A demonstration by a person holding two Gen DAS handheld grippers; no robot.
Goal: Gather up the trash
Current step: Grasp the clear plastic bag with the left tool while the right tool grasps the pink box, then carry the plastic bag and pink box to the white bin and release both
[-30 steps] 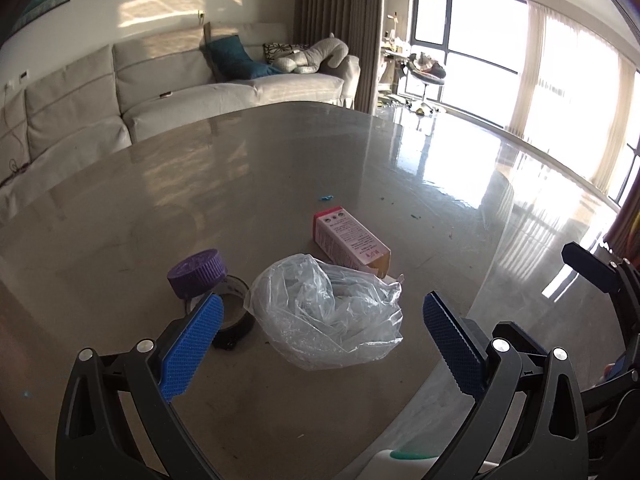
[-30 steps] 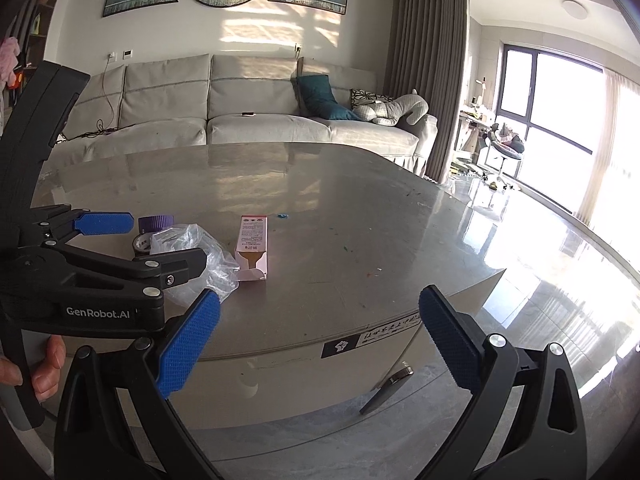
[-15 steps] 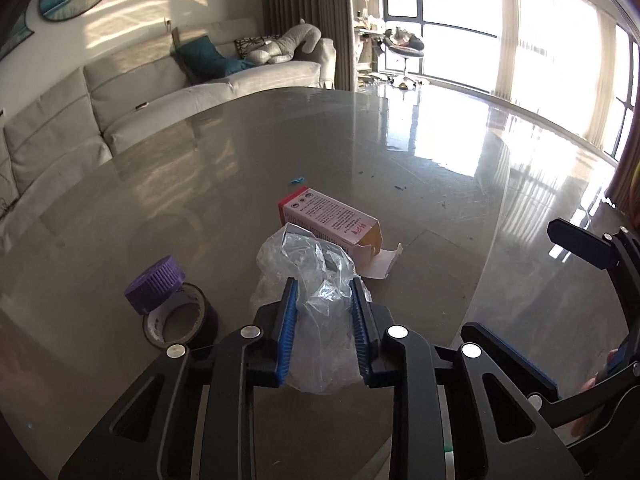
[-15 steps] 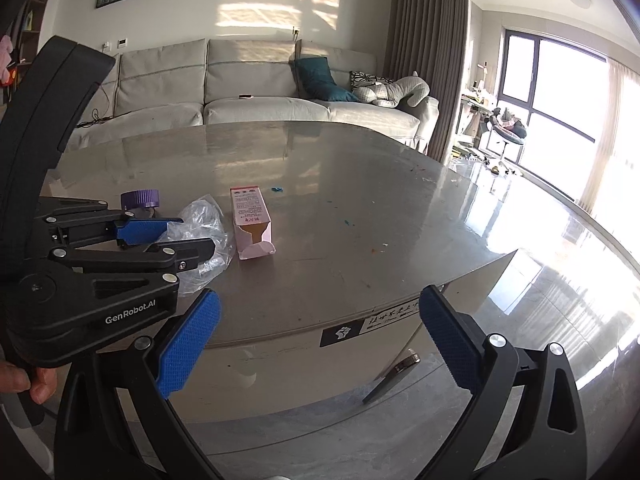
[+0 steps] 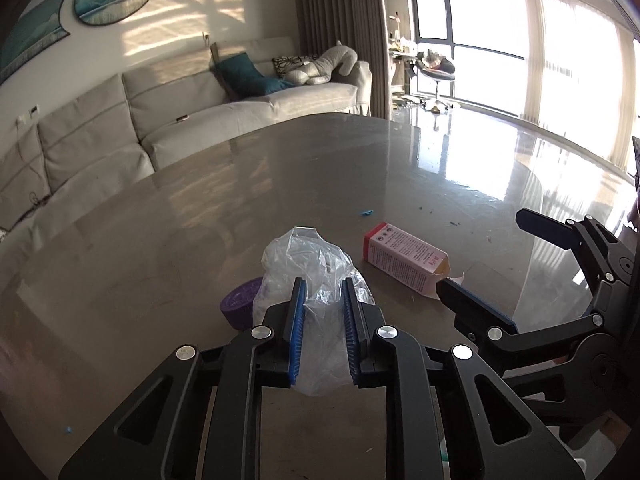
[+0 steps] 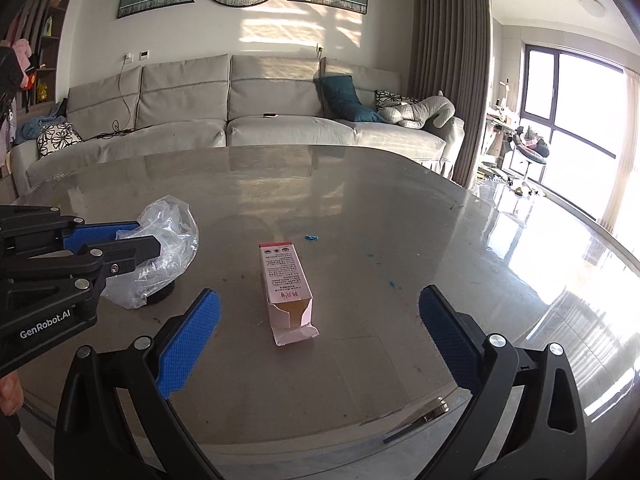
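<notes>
The left gripper [image 5: 322, 330] is clamped on the crumpled clear plastic bag [image 5: 316, 276], whose contents cannot be made out, with a purple ribbed cap [image 5: 239, 305] on the glossy grey table [image 5: 160, 248] just beside and behind it. The right gripper [image 6: 318, 330] has its jaws wide apart above the near table edge, in line with the pink rectangular cardboard carton [image 6: 286, 280]. That carton lies on its side beyond the bag, near flap open, interior apparently empty.
</notes>
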